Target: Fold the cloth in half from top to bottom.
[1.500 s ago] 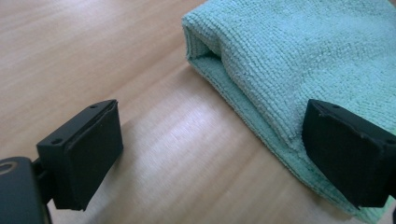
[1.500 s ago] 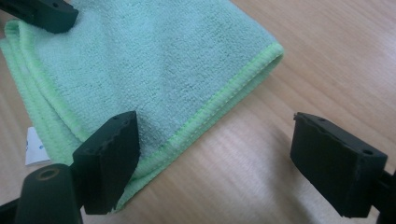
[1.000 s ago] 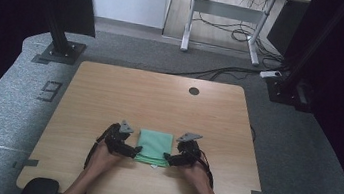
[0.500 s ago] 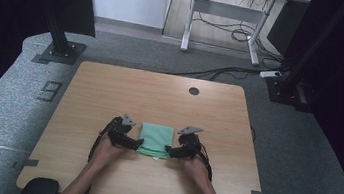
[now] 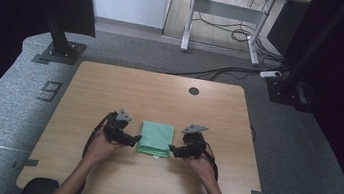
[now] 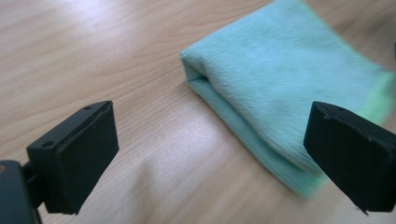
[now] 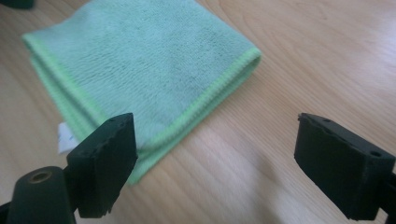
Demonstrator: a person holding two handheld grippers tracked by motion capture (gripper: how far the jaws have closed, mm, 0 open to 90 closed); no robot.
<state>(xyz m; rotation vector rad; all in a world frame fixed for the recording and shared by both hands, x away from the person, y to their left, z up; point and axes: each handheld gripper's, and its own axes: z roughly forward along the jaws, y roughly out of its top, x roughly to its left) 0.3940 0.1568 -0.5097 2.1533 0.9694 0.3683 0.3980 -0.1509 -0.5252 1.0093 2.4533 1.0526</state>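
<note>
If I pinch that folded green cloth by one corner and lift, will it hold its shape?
Probably not. The green cloth looks like soft terry folded in loose layers, so it would likely droop and unfold. It seems light, and on the smooth wooden table a push would probably slide or bunch it.

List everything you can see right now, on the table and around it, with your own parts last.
folded microfibre cloth: 1, mint green with brighter green edging, near middle of the table, between the two grippers
white label: 1, white, sticking out at a cloth corner
table: 1, light wood, centre of the high view
cable hole: 1, dark, far side of the table
metal desk frame: 1, pale grey, beyond the table
floor cables: several, black, on the grey carpet
left gripper: 1, black, left of the cloth, jaws open
right gripper: 1, black, right of the cloth, jaws open
forearms: 2, entering from the bottom edge
</note>
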